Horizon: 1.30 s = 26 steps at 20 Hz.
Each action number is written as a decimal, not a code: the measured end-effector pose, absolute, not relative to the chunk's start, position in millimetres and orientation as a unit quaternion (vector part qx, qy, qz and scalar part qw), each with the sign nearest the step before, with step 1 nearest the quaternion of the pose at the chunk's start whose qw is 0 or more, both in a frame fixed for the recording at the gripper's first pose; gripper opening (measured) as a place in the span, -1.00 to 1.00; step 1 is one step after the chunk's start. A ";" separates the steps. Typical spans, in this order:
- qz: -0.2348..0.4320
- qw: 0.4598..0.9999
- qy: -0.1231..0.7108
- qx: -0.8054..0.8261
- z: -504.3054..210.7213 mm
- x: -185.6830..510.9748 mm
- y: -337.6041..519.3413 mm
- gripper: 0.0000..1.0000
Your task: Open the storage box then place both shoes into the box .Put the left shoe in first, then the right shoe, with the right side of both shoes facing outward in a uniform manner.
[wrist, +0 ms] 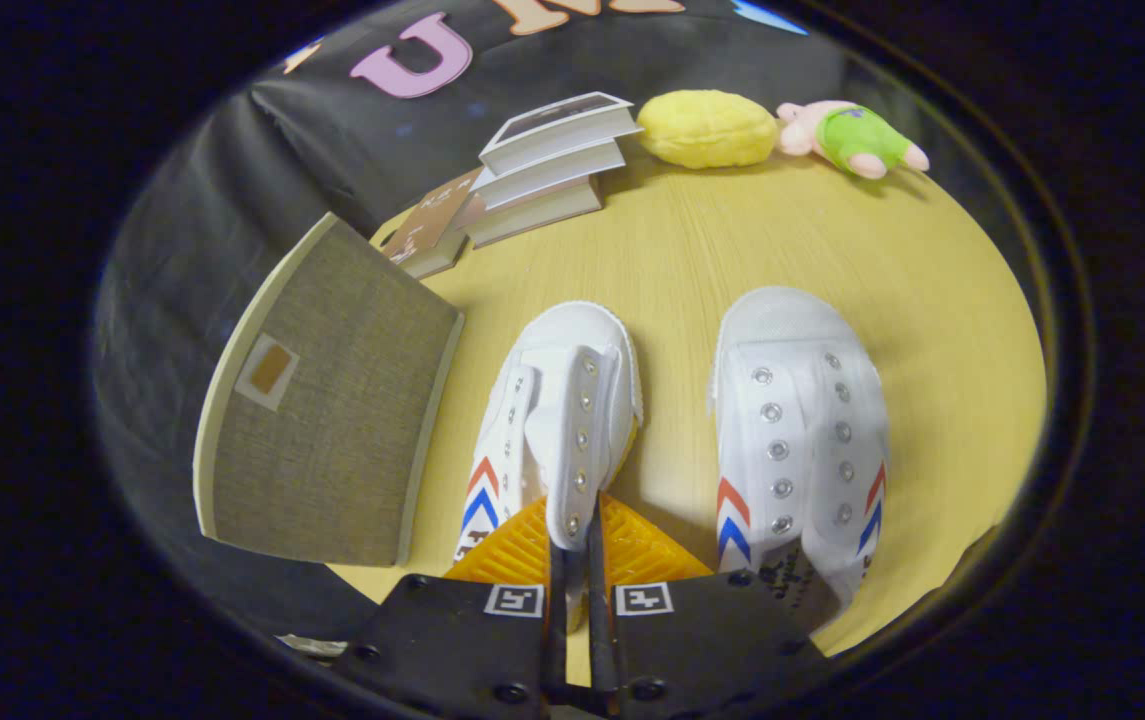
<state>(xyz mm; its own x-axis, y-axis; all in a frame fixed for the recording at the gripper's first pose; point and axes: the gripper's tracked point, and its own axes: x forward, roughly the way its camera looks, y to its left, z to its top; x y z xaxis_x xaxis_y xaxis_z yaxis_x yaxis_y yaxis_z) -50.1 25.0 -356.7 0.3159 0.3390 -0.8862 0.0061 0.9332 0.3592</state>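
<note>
The left shoe (562, 420) is pinched by its tongue in the claw (577, 560), fingers clenched on it, toe pointing far. The right shoe (797, 440) sits just right of it on the surface (732, 240). The box (332, 400) stands left; whether it is open I cannot tell. Neither shoe is boxed yet. The claw points forward and down.

The gripper view looks steeply down past its fingers (544, 590), close above the table (732, 240).
</note>
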 end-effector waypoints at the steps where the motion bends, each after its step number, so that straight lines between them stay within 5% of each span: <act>1: 0.093 0.795 0.579 0.156 -356.9 -51.9 24.0 -0.93; 13: 0.039 0.803 0.547 0.235 -266.1 -28.8 39.1 -0.93; 26: 0.117 0.820 0.495 0.263 -155.1 12.4 143.2 -0.93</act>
